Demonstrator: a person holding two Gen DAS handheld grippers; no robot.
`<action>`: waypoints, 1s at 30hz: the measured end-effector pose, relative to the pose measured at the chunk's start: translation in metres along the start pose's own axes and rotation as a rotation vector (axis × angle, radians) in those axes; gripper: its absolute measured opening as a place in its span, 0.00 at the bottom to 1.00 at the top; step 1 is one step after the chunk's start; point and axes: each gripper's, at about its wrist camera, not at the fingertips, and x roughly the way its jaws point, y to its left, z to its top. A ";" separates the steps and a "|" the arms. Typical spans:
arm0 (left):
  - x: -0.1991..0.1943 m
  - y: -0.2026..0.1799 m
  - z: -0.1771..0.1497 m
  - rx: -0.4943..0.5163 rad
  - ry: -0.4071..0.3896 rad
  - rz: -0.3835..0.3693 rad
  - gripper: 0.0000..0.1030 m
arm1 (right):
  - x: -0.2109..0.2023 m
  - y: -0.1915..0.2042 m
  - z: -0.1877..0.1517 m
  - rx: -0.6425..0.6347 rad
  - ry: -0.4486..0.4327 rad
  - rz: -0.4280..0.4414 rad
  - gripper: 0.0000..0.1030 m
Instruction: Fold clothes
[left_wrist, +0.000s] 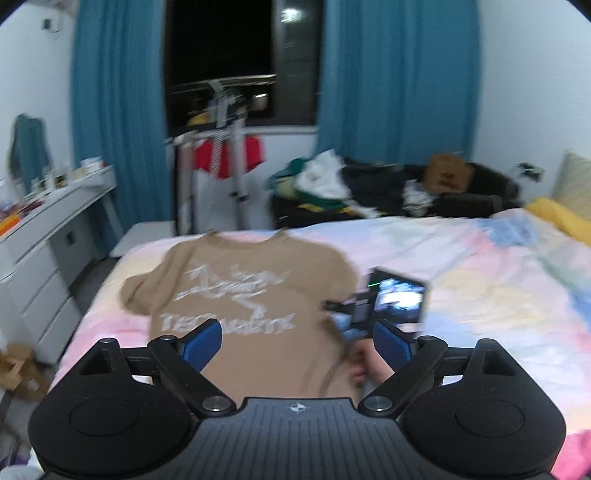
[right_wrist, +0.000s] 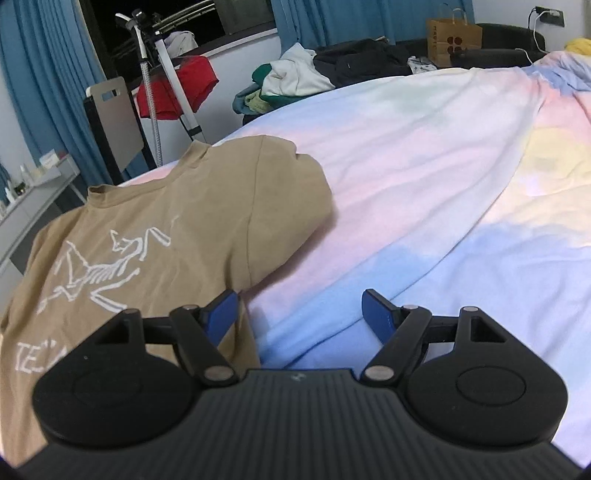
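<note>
Shirt (right_wrist: 155, 236) lies flat, print up, near the bed's (right_wrist: 424, 177) far-left corner. Both grippers, left (left_wrist: 297, 341) and right (right_wrist: 299, 314), hover with fingers apart, holding nothing. Risk: a shallow pinch could catch the bedsheet too, dragging the fold askew.

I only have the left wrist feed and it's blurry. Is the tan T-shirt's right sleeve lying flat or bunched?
Observer: In the right wrist view the tan T-shirt has its sleeve spread out on the bedspread, rounded and slightly rumpled, not folded in.
Operator: Is the right gripper holding anything?
Observer: No. The right gripper is open, its left finger over the shirt's side edge, its right finger over bare bedspread.
Operator: What's that brown thing behind the bed?
Observer: A paper bag with a dark dot logo, standing upright beside a dark heap of clothes.
</note>
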 end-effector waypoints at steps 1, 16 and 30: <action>-0.005 -0.004 0.003 0.010 -0.029 -0.022 0.88 | -0.001 0.001 -0.001 -0.004 -0.002 0.006 0.74; 0.070 0.025 0.003 -0.090 0.075 -0.014 0.89 | 0.005 -0.005 0.001 0.104 0.022 0.152 0.74; 0.243 0.130 -0.099 0.003 -0.002 0.088 0.92 | 0.068 -0.098 0.011 0.740 -0.060 0.398 0.71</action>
